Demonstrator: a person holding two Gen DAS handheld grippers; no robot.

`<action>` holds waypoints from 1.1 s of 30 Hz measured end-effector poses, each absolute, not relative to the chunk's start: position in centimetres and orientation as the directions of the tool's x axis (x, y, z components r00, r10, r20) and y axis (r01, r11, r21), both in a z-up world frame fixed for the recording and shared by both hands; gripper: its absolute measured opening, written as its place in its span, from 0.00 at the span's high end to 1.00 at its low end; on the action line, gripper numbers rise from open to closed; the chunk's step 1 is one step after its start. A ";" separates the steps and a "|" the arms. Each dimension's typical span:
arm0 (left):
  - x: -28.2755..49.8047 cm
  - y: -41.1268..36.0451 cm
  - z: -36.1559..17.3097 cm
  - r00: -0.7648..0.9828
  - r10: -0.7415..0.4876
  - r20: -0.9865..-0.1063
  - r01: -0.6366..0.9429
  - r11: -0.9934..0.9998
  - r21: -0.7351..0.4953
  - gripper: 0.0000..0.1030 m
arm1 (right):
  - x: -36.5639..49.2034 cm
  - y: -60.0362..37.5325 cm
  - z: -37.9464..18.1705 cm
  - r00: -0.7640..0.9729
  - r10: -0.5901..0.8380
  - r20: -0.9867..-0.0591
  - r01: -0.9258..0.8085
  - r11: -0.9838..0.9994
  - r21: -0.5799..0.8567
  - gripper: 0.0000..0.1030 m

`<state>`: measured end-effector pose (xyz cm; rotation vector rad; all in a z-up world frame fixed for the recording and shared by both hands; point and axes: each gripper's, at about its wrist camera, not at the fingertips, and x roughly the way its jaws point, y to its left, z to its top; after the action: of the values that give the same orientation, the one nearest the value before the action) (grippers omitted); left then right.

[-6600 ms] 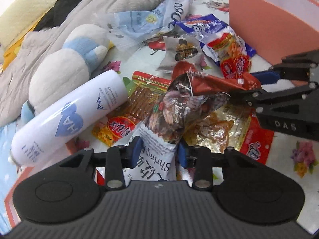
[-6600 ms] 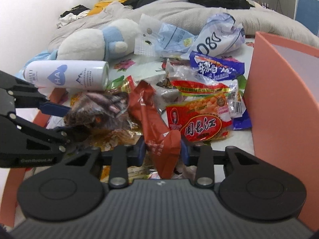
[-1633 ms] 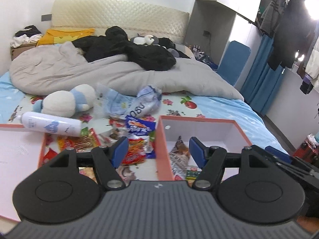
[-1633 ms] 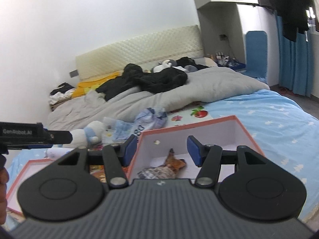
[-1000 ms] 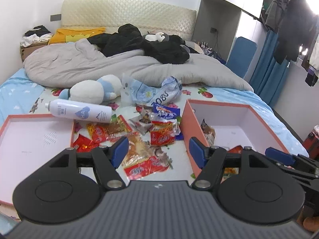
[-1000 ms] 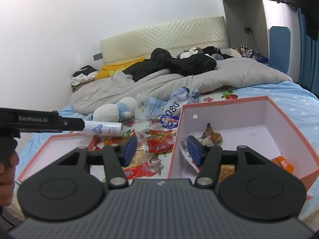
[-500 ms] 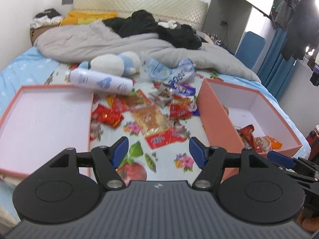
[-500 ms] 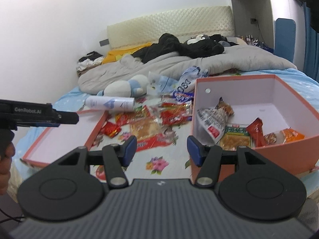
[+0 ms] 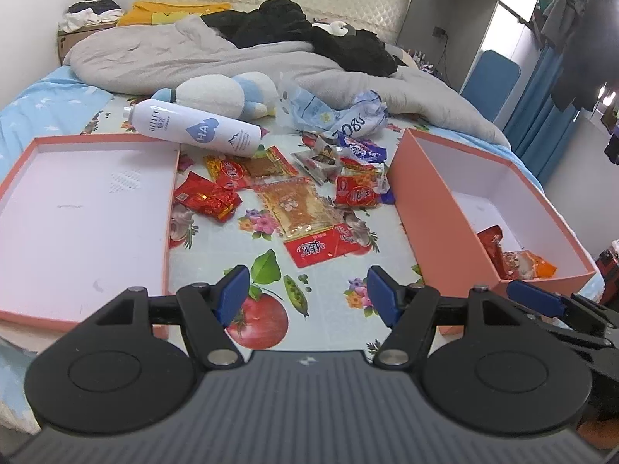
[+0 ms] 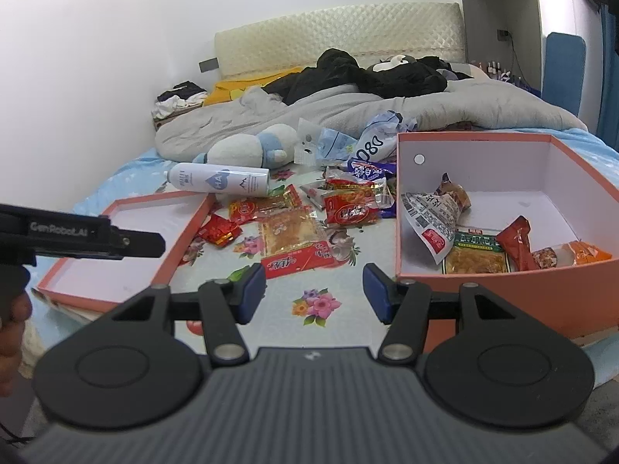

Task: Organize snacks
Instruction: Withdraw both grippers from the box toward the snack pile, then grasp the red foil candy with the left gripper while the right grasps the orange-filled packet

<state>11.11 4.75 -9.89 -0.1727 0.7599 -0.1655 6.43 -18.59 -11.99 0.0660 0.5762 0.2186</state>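
Covering the bed, a floral sheet (image 9: 317, 270) seemingly bears scattered snacks (image 9: 305, 208) beneath both released tools (image 9: 303, 295).

You face a bed (image 9: 46, 89) with a light blue sheet, a rumpled grey duvet (image 9: 185, 50) and a cream quilted headboard (image 10: 336, 46) against a white wall (image 10: 96, 38). To your right stand a white wardrobe (image 9: 456, 15), blue curtains (image 9: 541, 100) and dark clothes (image 9: 580, 38) hanging in bright window light.

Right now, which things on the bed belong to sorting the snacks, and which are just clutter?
Job: loose snack packets; orange box with packets inside; shallow lid.

Clutter: white spray bottle; plush toy; grey duvet; black clothes.
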 end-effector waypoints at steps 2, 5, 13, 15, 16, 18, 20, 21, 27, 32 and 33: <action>11.9 4.9 -10.2 0.707 -0.220 -0.673 0.085 0.970 -0.228 0.30 | 6.6 -18.1 -12.1 0.818 0.226 -0.529 -0.196 0.974 0.113 0.44; 13.1 4.8 -10.5 0.705 -0.218 -0.675 0.081 0.970 -0.228 0.30 | 6.8 -17.3 -12.1 0.819 0.224 -0.527 -0.204 0.974 0.097 0.44; 17.1 5.7 -11.6 0.693 -0.210 -0.690 0.047 0.968 -0.248 0.30 | 9.5 -15.3 -12.2 0.834 0.204 -0.513 -0.200 0.978 0.065 0.45; 18.0 5.9 -11.8 0.689 -0.204 -0.695 0.043 0.969 -0.241 0.30 | 10.6 -15.0 -12.4 0.836 0.192 -0.513 -0.186 0.980 0.064 0.45; 18.4 6.0 -11.9 0.691 -0.198 -0.695 0.043 0.971 -0.235 0.30 | 11.2 -14.9 -12.5 0.837 0.185 -0.515 -0.180 0.982 0.061 0.45; 19.4 6.0 -12.0 0.697 -0.184 -0.693 0.043 0.975 -0.216 0.30 | 12.6 -14.3 -12.9 0.830 0.146 -0.538 -0.157 0.987 0.027 0.45; 20.4 6.1 -12.4 0.695 -0.178 -0.696 0.037 0.976 -0.213 0.30 | 13.8 -13.8 -13.4 0.826 0.125 -0.550 -0.145 0.989 0.006 0.46; 21.0 6.3 -12.7 0.692 -0.181 -0.699 0.036 0.975 -0.217 0.30 | 14.6 -13.7 -13.8 0.819 0.117 -0.561 -0.140 0.990 0.003 0.46; 25.1 7.8 -15.5 0.654 -0.148 -0.742 -0.005 0.980 -0.200 0.30 | 18.2 -12.6 -15.2 0.780 0.175 -0.601 -0.190 0.981 0.039 0.46; 28.8 9.0 -16.9 0.623 -0.105 -0.775 0.018 0.993 -0.120 0.30 | 21.7 -11.2 -16.5 0.743 0.246 -0.623 -0.278 0.959 0.048 0.47; 29.6 9.1 -17.1 0.619 -0.095 -0.780 0.034 0.995 -0.094 0.30 | 22.7 -11.0 -16.9 0.735 0.249 -0.630 -0.288 0.957 0.043 0.45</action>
<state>29.59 9.05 -17.07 -0.0721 0.9006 -0.0741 22.65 -11.00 -16.90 -0.0589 0.6839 0.2952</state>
